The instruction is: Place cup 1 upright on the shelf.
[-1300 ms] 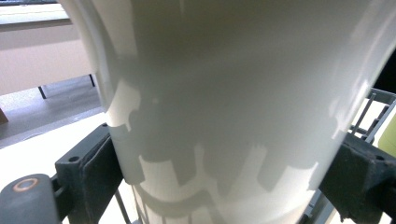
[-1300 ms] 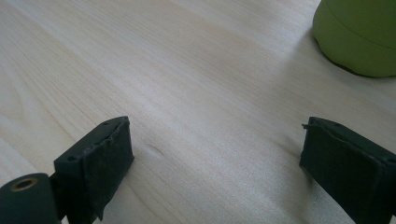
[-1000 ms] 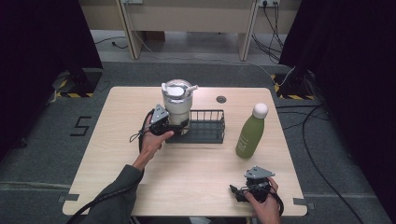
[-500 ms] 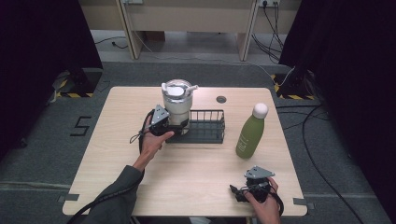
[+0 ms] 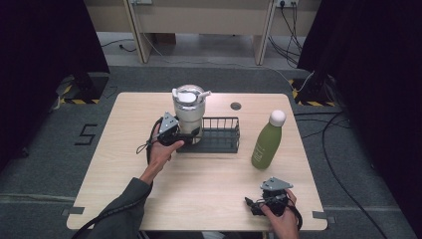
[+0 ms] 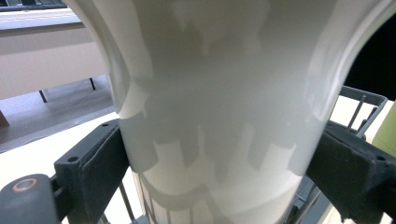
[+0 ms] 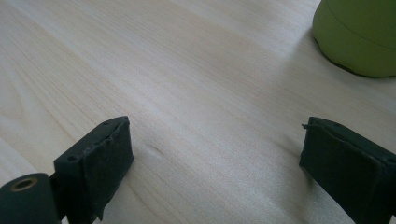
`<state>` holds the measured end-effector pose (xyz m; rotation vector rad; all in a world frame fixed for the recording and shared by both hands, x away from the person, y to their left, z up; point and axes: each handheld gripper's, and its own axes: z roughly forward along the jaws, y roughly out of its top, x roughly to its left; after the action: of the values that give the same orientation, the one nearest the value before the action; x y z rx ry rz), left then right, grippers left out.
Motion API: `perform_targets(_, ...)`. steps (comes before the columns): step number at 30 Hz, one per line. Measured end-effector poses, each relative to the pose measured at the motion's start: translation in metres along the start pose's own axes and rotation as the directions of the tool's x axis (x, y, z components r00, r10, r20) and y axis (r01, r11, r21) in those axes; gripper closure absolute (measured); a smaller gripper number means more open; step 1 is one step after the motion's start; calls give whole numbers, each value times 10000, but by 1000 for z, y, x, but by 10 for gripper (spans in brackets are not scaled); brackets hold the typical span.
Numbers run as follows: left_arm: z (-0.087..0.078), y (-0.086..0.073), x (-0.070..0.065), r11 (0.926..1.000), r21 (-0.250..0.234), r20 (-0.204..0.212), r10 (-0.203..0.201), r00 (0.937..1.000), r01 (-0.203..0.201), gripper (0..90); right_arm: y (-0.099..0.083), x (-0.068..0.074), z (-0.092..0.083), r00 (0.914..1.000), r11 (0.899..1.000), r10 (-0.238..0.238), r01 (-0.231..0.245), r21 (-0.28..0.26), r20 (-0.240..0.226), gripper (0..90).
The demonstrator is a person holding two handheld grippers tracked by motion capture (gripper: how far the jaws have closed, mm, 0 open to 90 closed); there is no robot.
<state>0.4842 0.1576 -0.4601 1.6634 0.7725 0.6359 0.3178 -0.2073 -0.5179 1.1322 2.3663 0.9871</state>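
The left gripper (image 5: 185,138) grips the lower body of the white tumbler (image 5: 189,112), which stands upright in the left end of the black wire basket (image 5: 219,137); in the left gripper view the tumbler (image 6: 219,107) sits squarely between the two black pads, both pressed against its wall, with basket wires (image 6: 359,109) showing behind it on the right, a closeness that the high view cannot resolve. What the high view adds is the tumbler's lid with its clear top and a side tab, and the person's left hand (image 5: 161,149) wrapped round the gripper from the near side. The right gripper (image 5: 255,205) rests low near the table's front edge, well away from the basket and nearer the person; in the right gripper view its jaws stand wide apart over bare wood with nothing between them, and the base of the green bottle (image 7: 359,37) shows at the upper right. The table (image 5: 124,164) is pale wood, standing on grey carpet, with dark curtains to both sides and light cabinets behind. To the right of the basket, apart from it, the green bottle (image 5: 267,142) with a white cap stands upright, and a small dark round fitting (image 5: 236,106) lies in the tabletop behind the basket.
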Motion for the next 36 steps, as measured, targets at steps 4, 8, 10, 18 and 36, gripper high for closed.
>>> perform_targets(4,-3,0,0,10000,44,29,-36,10000,36,103,0,0,0,10000,10000,-18,18,6,1,93)
perform_targets(8,-7,0,0,9999,98,38,-36,10000,35,113,0,0,0,10000,10000,-19,19,6,1,93)
perform_targets(10,-10,1,1,9999,127,71,-34,10000,33,120,0,0,0,10000,10000,-2,2,10,-3,92)
perform_targets(18,-20,1,0,9993,376,4,-87,10000,86,145,0,0,0,10000,10000,-1,1,11,1,92)
perform_targets(36,-40,-1,-2,9961,547,336,-706,9969,687,145,0,0,0,10000,10000,-3,3,12,2,92)
